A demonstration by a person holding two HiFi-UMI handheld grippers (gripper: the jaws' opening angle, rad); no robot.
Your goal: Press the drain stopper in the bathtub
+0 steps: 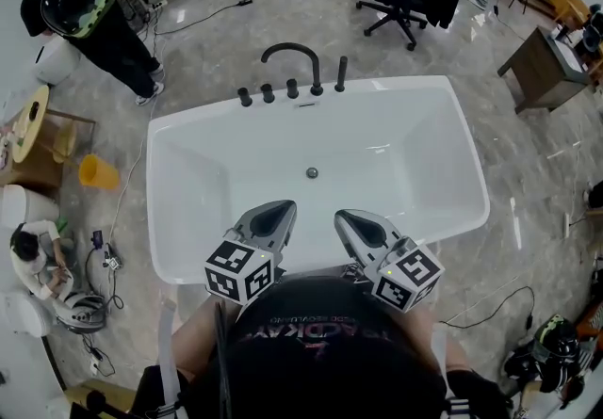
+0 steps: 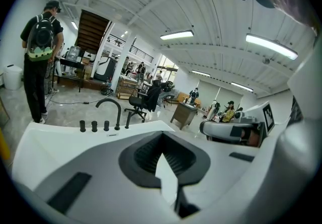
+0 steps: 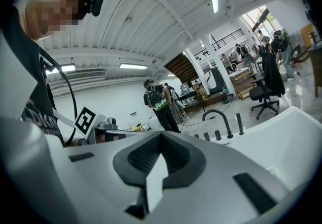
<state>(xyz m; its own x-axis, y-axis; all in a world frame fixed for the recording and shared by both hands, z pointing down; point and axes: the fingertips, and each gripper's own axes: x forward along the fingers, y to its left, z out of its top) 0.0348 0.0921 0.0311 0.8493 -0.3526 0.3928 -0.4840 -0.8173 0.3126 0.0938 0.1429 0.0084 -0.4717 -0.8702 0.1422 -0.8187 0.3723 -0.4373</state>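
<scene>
We're at the bathtub's (image 1: 468, 163) near rim, approach not begun: left gripper (image 1: 280, 211) and right gripper (image 1: 348, 218) both closed, empty. Next, reach down onto the drain stopper (image 1: 312, 172).

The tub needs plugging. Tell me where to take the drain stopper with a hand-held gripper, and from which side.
The drain stopper is a round disc lying flat in the bathtub floor, so nothing offers a pinch. Meet its top centre, likely straight down from above, with the shut tip of the right hand-held gripper.
</scene>
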